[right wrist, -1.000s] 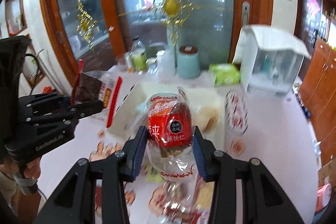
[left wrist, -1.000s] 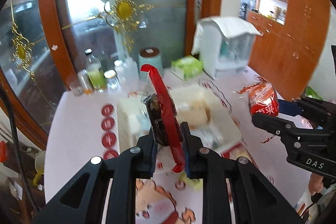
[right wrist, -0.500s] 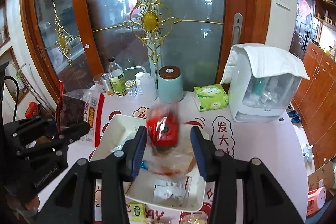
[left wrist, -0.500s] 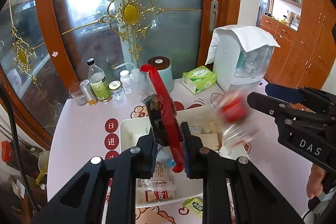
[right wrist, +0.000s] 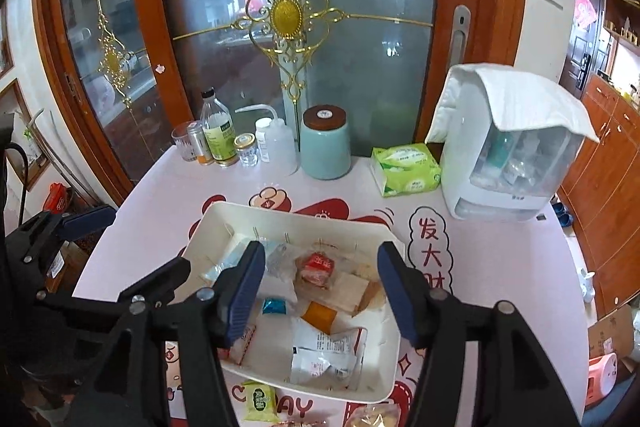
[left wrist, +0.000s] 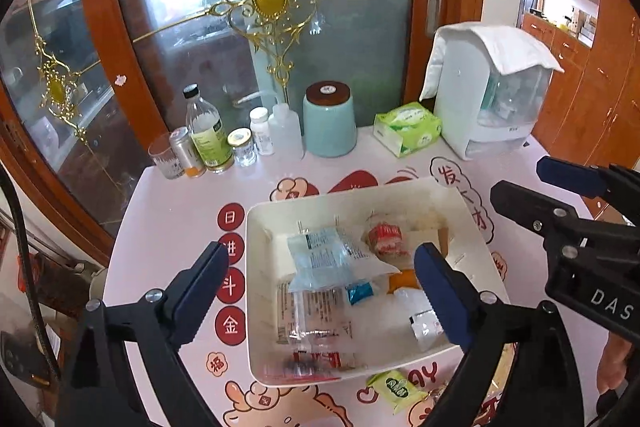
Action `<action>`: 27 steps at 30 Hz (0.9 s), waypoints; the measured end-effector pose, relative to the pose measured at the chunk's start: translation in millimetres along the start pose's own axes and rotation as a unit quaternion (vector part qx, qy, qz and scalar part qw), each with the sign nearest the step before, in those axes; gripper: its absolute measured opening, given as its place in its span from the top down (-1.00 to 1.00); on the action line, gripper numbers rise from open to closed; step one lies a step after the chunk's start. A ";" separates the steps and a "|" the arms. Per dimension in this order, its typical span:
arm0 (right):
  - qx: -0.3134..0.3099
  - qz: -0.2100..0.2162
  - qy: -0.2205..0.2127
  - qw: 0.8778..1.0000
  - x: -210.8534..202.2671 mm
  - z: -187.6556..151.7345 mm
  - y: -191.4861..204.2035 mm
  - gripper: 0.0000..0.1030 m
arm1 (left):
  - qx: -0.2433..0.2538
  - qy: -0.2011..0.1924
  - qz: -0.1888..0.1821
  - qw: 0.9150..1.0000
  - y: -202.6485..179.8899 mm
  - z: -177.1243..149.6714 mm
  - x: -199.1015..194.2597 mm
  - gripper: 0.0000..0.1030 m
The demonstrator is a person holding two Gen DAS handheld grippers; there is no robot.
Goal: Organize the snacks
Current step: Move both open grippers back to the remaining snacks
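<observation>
- At centre of the left wrist view: white tray (left wrist: 256, 307) on the pink printed tabletop (left wrist: 168, 227), holding the snacks; a clear packet (left wrist: 332, 259) lies on top, a red-wrapped snack (left wrist: 386, 237) just right of it, small blue and orange packets lower down.
- Green snack packet (left wrist: 394, 389) lies on the tabletop, just outside the tray's lower edge.
- Left gripper (left wrist: 320, 291) above the tray: fingers released and spreading, nothing between them.
- Right gripper (right wrist: 320, 291) likewise over the tray, fingers parting, empty; the red snack lies in the tray below.
- Upper frame: teal canister (left wrist: 329, 119), bottles (left wrist: 206, 131), green tissue pack (left wrist: 408, 127), white dispenser (left wrist: 488, 95) along the glass door (left wrist: 340, 27).
</observation>
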State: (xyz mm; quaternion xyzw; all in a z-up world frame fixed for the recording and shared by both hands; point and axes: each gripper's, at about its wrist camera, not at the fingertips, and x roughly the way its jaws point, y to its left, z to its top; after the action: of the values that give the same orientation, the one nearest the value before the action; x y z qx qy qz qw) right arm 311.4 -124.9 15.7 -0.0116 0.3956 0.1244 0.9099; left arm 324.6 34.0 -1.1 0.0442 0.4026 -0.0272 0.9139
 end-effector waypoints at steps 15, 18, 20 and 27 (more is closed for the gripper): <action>0.021 -0.015 0.008 1.000 -32.6 -35.2 1.7 -0.15 | -0.018 0.009 -0.020 1.000 -2.9 -27.2 -22.6 -0.82; 0.028 -0.022 0.005 0.999 -45.9 -44.3 0.5 -0.15 | -0.020 0.007 -0.028 0.999 -3.9 -33.2 -33.2 -0.82; 0.034 -0.026 0.002 0.999 -57.5 -51.6 -0.1 -0.15 | -0.019 0.005 -0.034 0.999 -5.6 -38.4 -41.5 -0.82; 0.051 -0.052 -0.025 0.997 -103.3 -80.5 -0.8 -0.15 | -0.014 -0.012 -0.052 0.998 -13.0 -56.7 -71.9 -0.82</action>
State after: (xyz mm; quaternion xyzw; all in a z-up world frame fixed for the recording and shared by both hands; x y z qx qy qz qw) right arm 186.1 -157.7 35.0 0.0171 0.3774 0.0574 0.9241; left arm 233.4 27.9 13.1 0.0098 0.3933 -0.0693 0.9167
